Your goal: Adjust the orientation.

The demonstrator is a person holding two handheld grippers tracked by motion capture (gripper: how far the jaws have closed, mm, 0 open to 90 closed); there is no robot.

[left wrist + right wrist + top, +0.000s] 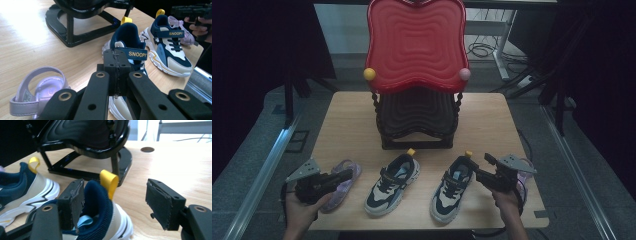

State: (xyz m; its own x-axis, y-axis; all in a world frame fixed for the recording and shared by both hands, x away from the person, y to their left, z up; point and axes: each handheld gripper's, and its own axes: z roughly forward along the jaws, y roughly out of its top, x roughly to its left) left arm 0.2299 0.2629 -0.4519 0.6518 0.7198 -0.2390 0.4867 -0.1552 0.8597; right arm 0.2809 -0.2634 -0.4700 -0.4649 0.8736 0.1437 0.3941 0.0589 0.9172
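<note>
Two navy-and-cream Snoopy sneakers are lying side by side on the near half of the wooden table (352, 107), heels toward the far edge, toes toward the person. A lilac sandal (343, 184) is sitting at the near left, and a second lilac sandal (523, 179) is lying at the near right, partly hidden behind the right hand. A two-tier rack (417, 120) with a red tray on top is standing at the far middle.

The right tongs (482, 167) are standing wide, released, holding nothing. In the right gripper view they are straddling the heel collar of the right sneaker (97, 202): the left pad is sitting just beside or against the collar, the right pad is well apart over bare table. The yellow heel loop (109, 182) is rising between the pads.

The left tongs (117, 72) are clenched, pads meeting on nothing, hovering over the left sandal and pointing toward the left sneaker (393, 182), which lies just to their right.

Key relation: the right sneaker's long axis is running near-to-far, slightly tilted, with its heel end directly ahead of the right tongs. The right hand is clearly the nearer one. Judgement: a closing squeeze across the heel looks like the coming move; the pads seem off-centre toward the shoe's left side.
</note>
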